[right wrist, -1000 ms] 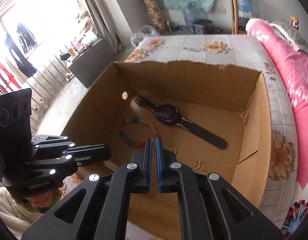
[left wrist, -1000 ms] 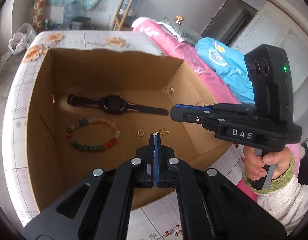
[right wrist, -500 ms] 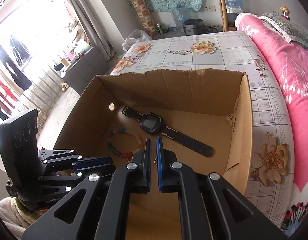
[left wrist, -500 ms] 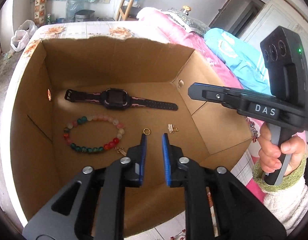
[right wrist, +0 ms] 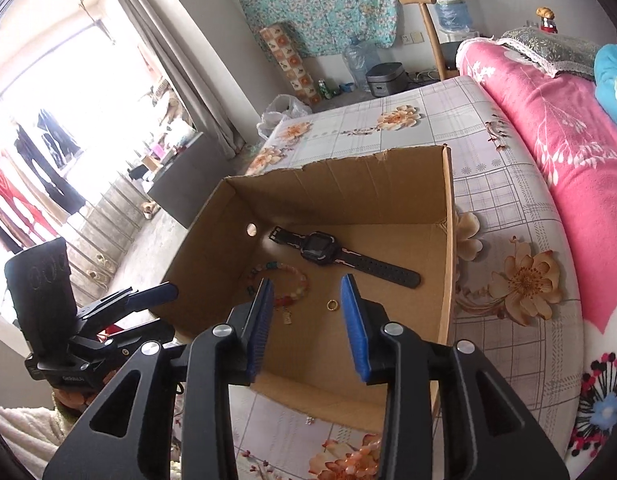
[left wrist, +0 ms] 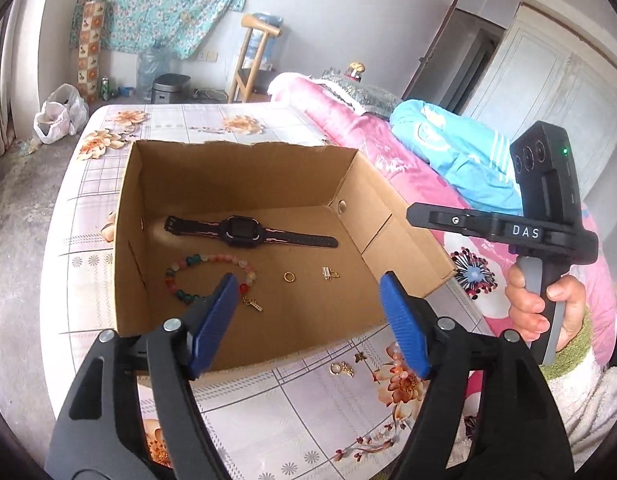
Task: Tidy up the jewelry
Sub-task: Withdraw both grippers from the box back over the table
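An open cardboard box stands on the flowered table. Inside lie a black watch, a coloured bead bracelet, a gold ring, a small gold earring and a gold charm. More small gold pieces lie on the table in front of the box. My left gripper is open and empty above the box's near wall. My right gripper is open and empty above the box's near edge.
A pink quilt and a blue pillow lie along the table's right side. A wooden chair, a water bottle and a plastic bag stand beyond the table's far end. A small piece lies on the table before the box.
Both grippers have opened wide and drawn back up out of the box. A gold charm that was at the left gripper's tips now lies by the bracelet.
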Available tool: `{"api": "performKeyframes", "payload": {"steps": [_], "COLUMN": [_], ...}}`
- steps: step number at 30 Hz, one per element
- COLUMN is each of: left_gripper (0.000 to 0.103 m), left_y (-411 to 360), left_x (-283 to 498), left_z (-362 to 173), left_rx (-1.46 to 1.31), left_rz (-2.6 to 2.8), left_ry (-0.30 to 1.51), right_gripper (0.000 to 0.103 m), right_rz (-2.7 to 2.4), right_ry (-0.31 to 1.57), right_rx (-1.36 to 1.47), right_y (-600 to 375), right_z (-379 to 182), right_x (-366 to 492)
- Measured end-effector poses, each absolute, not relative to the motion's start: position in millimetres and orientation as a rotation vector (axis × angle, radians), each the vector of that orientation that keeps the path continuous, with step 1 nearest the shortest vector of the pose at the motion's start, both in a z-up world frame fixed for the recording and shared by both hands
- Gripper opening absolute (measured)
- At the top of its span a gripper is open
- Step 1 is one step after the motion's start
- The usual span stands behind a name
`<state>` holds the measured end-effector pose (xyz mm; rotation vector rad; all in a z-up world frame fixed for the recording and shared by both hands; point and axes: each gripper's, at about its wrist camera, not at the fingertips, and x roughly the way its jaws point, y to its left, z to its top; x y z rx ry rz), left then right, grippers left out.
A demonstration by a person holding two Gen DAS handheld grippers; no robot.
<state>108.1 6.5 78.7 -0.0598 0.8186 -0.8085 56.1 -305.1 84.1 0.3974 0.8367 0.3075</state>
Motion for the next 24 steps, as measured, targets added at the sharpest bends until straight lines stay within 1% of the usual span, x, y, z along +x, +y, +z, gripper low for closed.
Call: {"api": "performKeyframes", "payload": {"steps": [4, 6, 10, 12, 14, 19, 21, 24], "left_gripper": [0.078, 0.083, 0.085, 0.088, 0.088, 0.088, 0.088, 0.088], "left_y": [29, 34, 35, 28, 18, -12, -17, -20], "left_x": [77, 61, 34, 26, 23, 26, 29, 33], "left_z": [85, 84, 66, 51, 29, -24, -35, -43], "left_rx": [-0.06, -0.044, -0.013, 0.008, 0.05, 0.233, 0.261, 0.263], "left_rz": [-0.871, -0.909, -0.973, -0.969, -0.928, -0.73, -0.686, -0.661], "left_ry": [0.751, 0.731, 0.766, 0.81, 0.871, 0.994, 1.015, 1.034], "right_gripper": [0.048, 0.05, 0.052, 0.053, 0.054, 0.054, 0.054, 0.054], "right_rz": [0.335, 0.357, 0.375, 0.369, 0.365, 0.209, 0.171, 0.138], "right_ry": [0.732, 0.692, 0.663, 0.676, 0.708, 0.889, 0.93, 0.932], "right_rx": [0.432, 0.449, 0.46, 0.455, 0.471, 0.442, 0.446, 0.422], "right_y": [-311, -313, -310, -307, -305, -298, -296, -293], "right_z": [93, 93, 82, 73, 57, 4, -11, -19], "right_x": [12, -9, -48, -62, -71, -76, -78, -83]}}
